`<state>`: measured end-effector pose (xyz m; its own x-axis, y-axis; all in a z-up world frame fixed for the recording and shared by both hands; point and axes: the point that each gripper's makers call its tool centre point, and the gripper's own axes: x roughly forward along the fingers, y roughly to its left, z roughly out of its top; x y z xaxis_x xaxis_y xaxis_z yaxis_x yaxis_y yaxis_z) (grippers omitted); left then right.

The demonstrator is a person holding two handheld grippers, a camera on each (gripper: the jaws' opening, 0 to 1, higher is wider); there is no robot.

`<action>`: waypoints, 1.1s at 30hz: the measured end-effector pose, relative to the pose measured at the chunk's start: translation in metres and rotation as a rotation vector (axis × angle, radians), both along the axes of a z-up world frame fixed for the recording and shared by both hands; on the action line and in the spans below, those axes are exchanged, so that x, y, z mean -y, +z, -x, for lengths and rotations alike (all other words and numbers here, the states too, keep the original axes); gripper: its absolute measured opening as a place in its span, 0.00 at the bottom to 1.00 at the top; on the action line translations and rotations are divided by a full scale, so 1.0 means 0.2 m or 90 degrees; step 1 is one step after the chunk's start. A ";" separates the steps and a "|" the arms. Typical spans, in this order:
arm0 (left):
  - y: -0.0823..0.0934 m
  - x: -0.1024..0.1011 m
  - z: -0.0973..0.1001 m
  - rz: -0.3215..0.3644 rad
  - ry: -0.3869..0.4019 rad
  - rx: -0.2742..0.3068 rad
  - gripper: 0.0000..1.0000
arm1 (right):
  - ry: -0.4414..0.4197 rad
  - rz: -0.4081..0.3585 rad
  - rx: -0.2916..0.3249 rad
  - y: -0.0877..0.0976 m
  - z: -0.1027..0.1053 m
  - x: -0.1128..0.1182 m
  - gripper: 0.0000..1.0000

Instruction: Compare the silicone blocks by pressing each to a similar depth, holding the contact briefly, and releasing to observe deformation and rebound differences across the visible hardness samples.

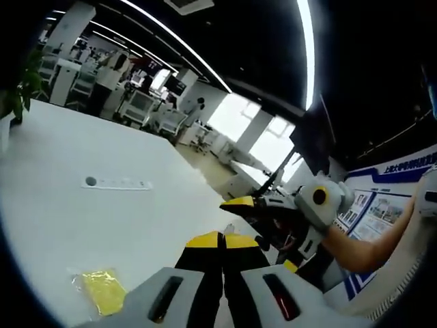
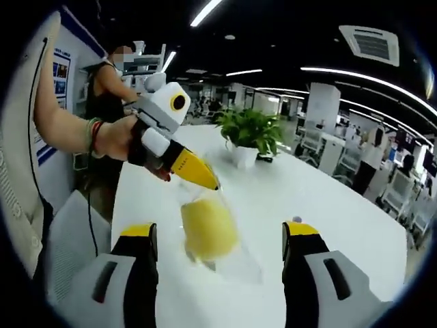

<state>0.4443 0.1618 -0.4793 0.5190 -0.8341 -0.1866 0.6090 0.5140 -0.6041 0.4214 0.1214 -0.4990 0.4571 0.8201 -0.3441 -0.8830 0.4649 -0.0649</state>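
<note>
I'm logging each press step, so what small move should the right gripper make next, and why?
Probably ease the right gripper shut onto the yellow block. Its jaws stand wide open on either side of the block, which sits in a clear bag above the white table. The left gripper, jaws shut, meets the bag's top; whether it pinches the bag is unclear.

Both views skim low over one white table (image 1: pixel 102 219), facing each other.
</note>
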 end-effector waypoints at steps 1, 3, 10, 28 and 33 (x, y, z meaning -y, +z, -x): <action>-0.01 0.00 0.01 0.001 -0.004 -0.005 0.00 | -0.019 -0.003 -0.005 -0.01 0.02 0.04 0.71; -0.02 0.01 0.01 -0.004 -0.004 -0.003 0.00 | -0.059 -0.009 0.010 -0.02 0.04 0.10 0.72; -0.08 0.04 0.02 0.000 -0.005 -0.015 0.00 | -0.153 -0.044 -0.054 -0.15 0.23 0.26 0.75; -0.27 0.28 0.04 -0.001 -0.047 -0.052 0.00 | -0.290 -0.034 -0.174 -0.45 0.63 0.61 0.80; -0.32 0.37 0.04 -0.001 -0.059 -0.064 0.00 | -0.305 -0.026 -0.184 -0.46 0.67 0.66 0.81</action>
